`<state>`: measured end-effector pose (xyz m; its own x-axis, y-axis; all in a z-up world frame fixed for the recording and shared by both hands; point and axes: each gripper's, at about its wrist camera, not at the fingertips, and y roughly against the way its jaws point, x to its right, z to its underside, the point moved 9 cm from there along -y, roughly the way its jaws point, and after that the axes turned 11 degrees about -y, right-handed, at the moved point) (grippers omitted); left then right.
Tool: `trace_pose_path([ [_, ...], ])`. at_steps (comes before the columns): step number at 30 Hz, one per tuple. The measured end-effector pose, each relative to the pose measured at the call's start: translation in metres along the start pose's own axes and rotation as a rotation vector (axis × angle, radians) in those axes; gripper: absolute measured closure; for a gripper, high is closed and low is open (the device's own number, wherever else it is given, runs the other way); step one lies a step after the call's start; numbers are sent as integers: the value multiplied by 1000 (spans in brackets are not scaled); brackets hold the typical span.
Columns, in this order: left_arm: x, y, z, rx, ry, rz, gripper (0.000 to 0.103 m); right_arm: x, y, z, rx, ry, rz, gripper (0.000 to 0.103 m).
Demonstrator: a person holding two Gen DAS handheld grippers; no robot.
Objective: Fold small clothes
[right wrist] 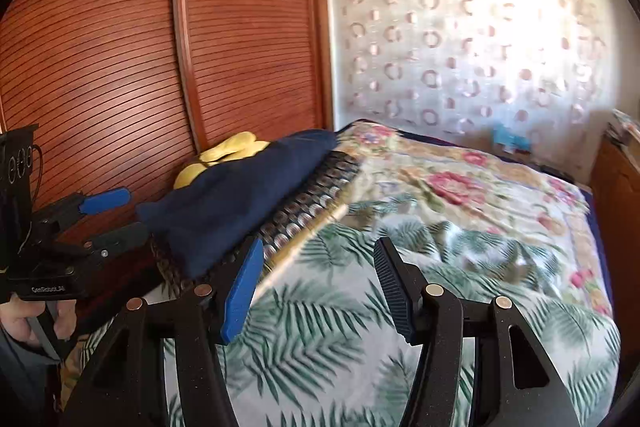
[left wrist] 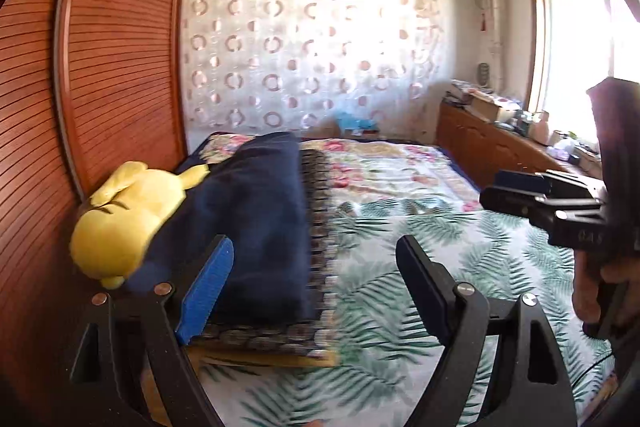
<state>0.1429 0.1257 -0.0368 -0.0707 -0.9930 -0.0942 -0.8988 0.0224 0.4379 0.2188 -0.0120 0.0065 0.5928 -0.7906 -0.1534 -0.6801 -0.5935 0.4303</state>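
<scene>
Navy folded garment (left wrist: 256, 223) lay finished on a patterned mat (left wrist: 316, 227) at left-centre of the frame, beside a yellow plush toy (left wrist: 120, 219), while left gripper (left wrist: 316, 287) and right gripper (right wrist: 316, 291) hung open, empty, nothing visibly left to fold.

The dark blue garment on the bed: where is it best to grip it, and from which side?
Probably the near edge of the dark blue garment, approached from the leaf-print bedspread side. That edge lies flat and uncovered on the patterned mat; the yellow plush toy crowds the wardrobe side.
</scene>
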Motion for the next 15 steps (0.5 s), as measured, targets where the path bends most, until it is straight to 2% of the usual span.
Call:
trace_pose_path([
  [3, 24, 4, -6, 14, -25, 28, 19, 3, 30, 5, 34, -23, 30, 32],
  [5, 38, 9, -10, 23, -41, 41, 19, 4, 50, 8, 60, -46, 55, 20],
  [12, 75, 30, -31, 64, -90, 69, 19, 2, 119, 11, 168, -97, 144, 18],
  [15, 83, 37, -40, 76, -96, 57, 19, 1, 145, 13, 216, -114, 191, 18],
])
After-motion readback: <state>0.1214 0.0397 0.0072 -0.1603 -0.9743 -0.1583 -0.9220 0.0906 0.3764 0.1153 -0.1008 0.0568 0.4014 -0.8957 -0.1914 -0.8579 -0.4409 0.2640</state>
